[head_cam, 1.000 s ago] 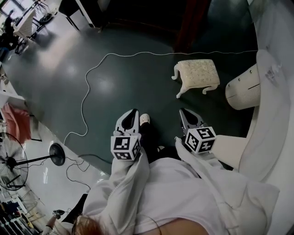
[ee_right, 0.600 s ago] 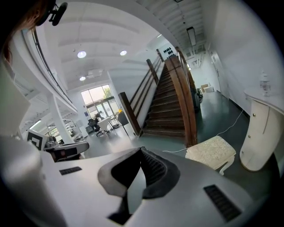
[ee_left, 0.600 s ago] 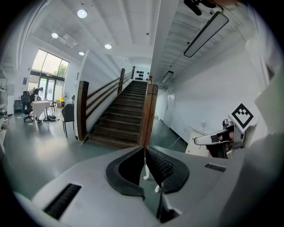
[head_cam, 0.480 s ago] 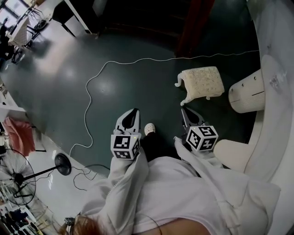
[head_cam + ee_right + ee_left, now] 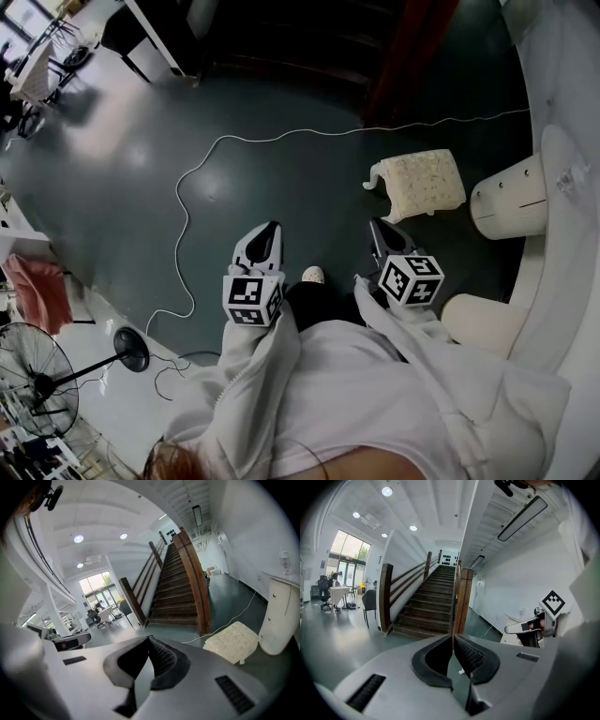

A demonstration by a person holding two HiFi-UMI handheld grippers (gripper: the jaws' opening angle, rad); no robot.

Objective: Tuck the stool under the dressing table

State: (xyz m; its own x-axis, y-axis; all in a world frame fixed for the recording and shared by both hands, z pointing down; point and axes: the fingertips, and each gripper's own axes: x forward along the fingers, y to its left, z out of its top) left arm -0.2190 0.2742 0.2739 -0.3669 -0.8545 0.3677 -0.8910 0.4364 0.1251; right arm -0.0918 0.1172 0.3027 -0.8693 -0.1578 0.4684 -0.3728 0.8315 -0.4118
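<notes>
A cream upholstered stool with curved white legs stands on the dark green floor, just beyond and right of my right gripper. In the right gripper view the stool lies low at the right, apart from the jaws. The white dressing table curves along the right edge, with a rounded drawer unit next to the stool. My right gripper is shut and empty. My left gripper hangs over bare floor left of the stool, also shut with nothing in it.
A white cable snakes across the floor from the left towards the dressing table. A wooden staircase with a dark newel post rises ahead. A floor fan stands at the lower left. The person's shoe shows between the grippers.
Both grippers and the person have moved forward across the floor. The stool and the dressing table have slid lower and nearer in the head view, closer to the right gripper.
</notes>
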